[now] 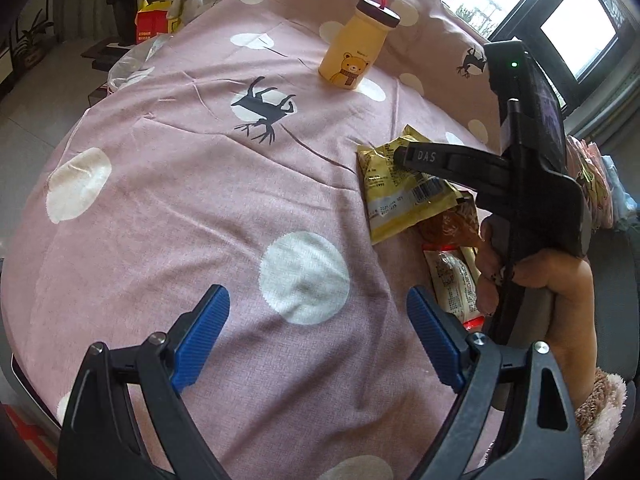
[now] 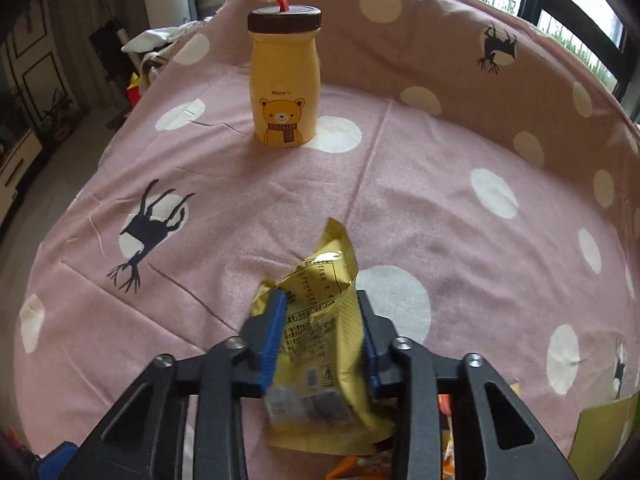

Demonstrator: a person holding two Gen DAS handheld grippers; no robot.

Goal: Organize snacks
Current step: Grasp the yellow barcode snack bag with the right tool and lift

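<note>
My right gripper (image 2: 320, 300) is shut on a yellow snack packet (image 2: 320, 320), its blue pads pressing both sides of it. In the left wrist view the same packet (image 1: 400, 196) lies on the pink cloth with the right gripper (image 1: 404, 156) over it. More snack packets (image 1: 452, 280) lie just behind it, near the hand. My left gripper (image 1: 318, 300) is open and empty, low over the pink cloth to the left of the packets.
A yellow bear bottle (image 2: 284, 80) with a brown lid and red loop stands upright at the far side of the pink spotted cloth (image 2: 440, 200); it also shows in the left wrist view (image 1: 356, 50). The cloth rises as a wall at the back and right. Floor and clutter lie left.
</note>
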